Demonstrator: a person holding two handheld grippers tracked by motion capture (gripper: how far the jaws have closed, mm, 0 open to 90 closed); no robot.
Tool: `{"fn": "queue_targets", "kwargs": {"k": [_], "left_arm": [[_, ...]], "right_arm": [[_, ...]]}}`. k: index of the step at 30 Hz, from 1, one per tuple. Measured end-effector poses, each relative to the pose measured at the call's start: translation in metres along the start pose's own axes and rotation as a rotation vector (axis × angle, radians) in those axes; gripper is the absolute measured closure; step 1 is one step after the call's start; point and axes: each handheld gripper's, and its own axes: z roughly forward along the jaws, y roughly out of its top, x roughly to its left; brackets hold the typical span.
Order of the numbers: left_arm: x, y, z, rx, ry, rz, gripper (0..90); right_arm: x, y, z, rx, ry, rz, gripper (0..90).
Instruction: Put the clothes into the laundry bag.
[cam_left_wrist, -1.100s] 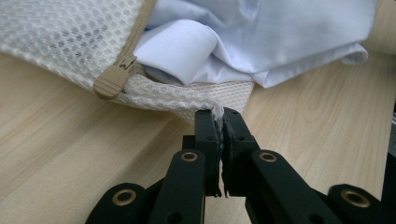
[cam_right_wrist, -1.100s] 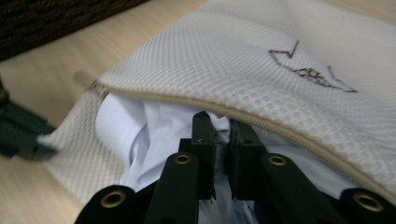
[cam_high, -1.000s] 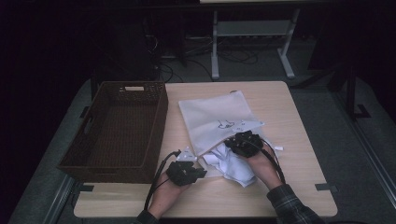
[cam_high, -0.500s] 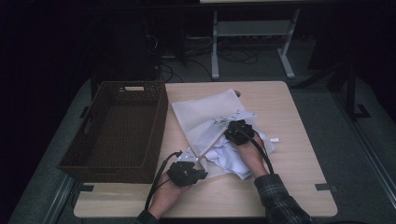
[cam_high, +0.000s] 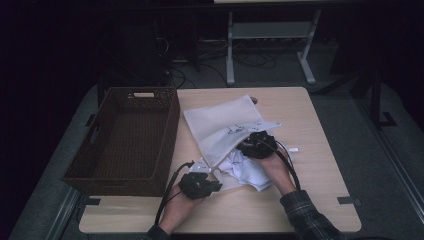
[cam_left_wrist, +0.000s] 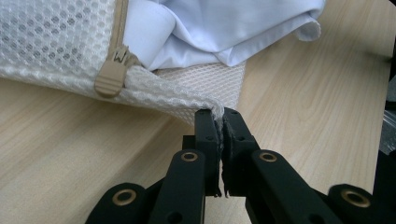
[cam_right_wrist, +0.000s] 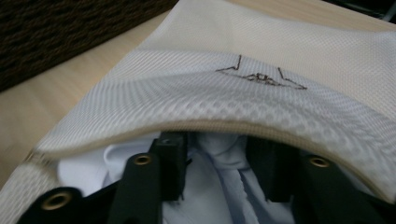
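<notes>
The mesh bag (cam_high: 227, 125) lies mid-table, its corner pinched in the closed left gripper (cam_left_wrist: 220, 122). The white garment (cam_right_wrist: 219, 196), apparently clasped by the part-open right gripper (cam_right_wrist: 217, 163), should be pushed toward twelve o'clock, the mouth held taut.

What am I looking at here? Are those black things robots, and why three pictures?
No robot: a person holds a black two-jaw gripper in each hand. The high view looks down from above onto a wooden table. On it sit a dark basket and a white mesh bag with a white cloth half in its mouth. The other two pictures come from cameras riding on the grippers. The left gripper is shut on the bag's edge near the zipper pull, holding it in place. The right gripper is pushed under the bag's open rim with cloth between its jaws; whether they clamp the cloth I cannot tell.
</notes>
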Motion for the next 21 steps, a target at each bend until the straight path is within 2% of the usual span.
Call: {"fn": "queue_targets", "kwargs": {"k": [2, 3, 4, 5, 7, 15, 17, 21], "left_arm": [[0.000, 0.000, 0.000, 0.000, 0.001, 0.004, 86.3], [0.000, 0.000, 0.000, 0.000, 0.001, 0.004, 86.2], [0.000, 0.000, 0.000, -0.003, 0.001, 0.004, 86.2], [0.000, 0.000, 0.000, -0.003, 0.001, 0.004, 86.2], [0.000, 0.000, -0.001, -0.004, 0.003, 0.007, 86.1], [0.001, 0.000, -0.002, -0.004, 0.000, 0.004, 86.0], [0.001, 0.000, -0.001, -0.004, 0.000, 0.004, 86.0], [0.001, 0.000, -0.001, 0.000, 0.000, 0.007, 86.0]], "right_arm": [[0.001, -0.002, -0.014, 0.003, 0.049, -0.004, 46.8], [0.001, -0.002, -0.014, 0.003, 0.049, -0.004, 46.8], [-0.001, -0.005, -0.022, 0.017, 0.085, 0.018, 41.9], [-0.001, -0.005, -0.022, 0.017, 0.085, 0.018, 41.9], [-0.004, -0.014, -0.033, 0.030, 0.112, 0.040, 39.0], [-0.014, -0.042, -0.055, 0.039, 0.093, 0.033, 37.4], [-0.020, -0.053, -0.063, 0.037, 0.078, 0.036, 40.9], [-0.029, -0.064, -0.062, 0.049, 0.058, 0.063, 45.7]]}}
